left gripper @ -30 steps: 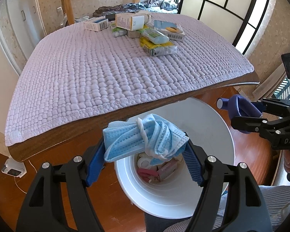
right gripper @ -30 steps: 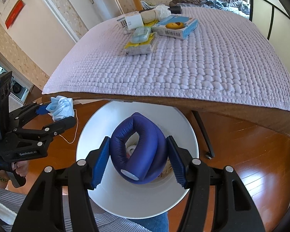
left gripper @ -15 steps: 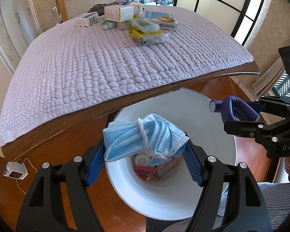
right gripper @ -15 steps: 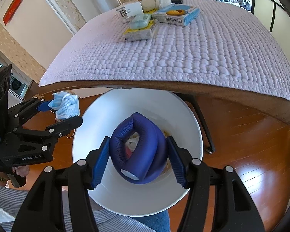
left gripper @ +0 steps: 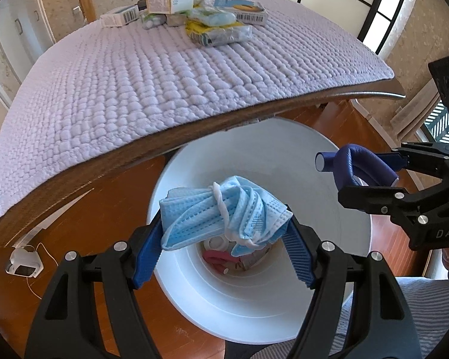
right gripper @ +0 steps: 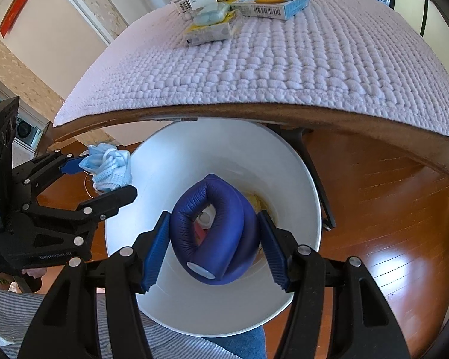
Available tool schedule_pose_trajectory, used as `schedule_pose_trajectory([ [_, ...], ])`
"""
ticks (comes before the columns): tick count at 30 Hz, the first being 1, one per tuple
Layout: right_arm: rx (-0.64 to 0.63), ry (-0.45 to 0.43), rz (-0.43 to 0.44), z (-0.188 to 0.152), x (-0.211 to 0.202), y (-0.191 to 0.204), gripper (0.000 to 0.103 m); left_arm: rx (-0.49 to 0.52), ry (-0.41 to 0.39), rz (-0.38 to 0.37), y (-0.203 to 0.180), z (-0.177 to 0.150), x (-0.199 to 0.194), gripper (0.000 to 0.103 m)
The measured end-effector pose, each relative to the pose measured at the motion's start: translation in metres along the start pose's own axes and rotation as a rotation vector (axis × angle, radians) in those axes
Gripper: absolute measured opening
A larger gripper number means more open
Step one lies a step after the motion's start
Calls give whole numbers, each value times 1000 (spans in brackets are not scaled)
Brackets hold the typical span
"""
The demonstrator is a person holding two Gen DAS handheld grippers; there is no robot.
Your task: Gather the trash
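Holding a crumpled blue face mask (left gripper: 224,212) between its pads, the left hand-held gripper (left gripper: 224,239) hangs right above the open mouth of the white trash bin (left gripper: 338,269), so that the mask can fall inside when it is let go. The right hand-held gripper (right gripper: 214,239) is closed on a bent dark blue foam tube (right gripper: 215,233) over the same bin, which stands on the wooden floor (right gripper: 389,215) partly under the edge of the counter (right gripper: 254,110). More packages (left gripper: 200,15) lie at the far side of the counter on the purple mat (left gripper: 164,74), probably next to collect.
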State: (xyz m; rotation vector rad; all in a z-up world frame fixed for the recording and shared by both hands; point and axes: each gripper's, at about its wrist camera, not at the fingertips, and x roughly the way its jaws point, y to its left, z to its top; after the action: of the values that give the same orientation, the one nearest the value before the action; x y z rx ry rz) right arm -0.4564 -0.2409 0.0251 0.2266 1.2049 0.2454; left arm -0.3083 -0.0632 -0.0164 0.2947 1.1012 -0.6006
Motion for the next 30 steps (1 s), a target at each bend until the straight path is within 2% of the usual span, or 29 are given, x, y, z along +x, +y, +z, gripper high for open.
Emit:
schedule_pose_trajectory([
  [25, 11, 38, -3, -2, 41, 6, 58, -8, 63, 0, -9, 0, 47, 74],
  [26, 7, 39, -12, -2, 42, 8, 61, -6, 59, -9, -10, 0, 49, 76],
  [27, 7, 34, -27, -2, 42, 8, 73, -5, 62, -16, -11, 1, 51, 82],
  [28, 8, 25, -31, -2, 40, 8, 78, -4, 63, -17, -12, 1, 52, 83],
  [30, 12, 14, -28, -1, 37, 9, 78, -3, 63, -17, -10, 3, 55, 83],
])
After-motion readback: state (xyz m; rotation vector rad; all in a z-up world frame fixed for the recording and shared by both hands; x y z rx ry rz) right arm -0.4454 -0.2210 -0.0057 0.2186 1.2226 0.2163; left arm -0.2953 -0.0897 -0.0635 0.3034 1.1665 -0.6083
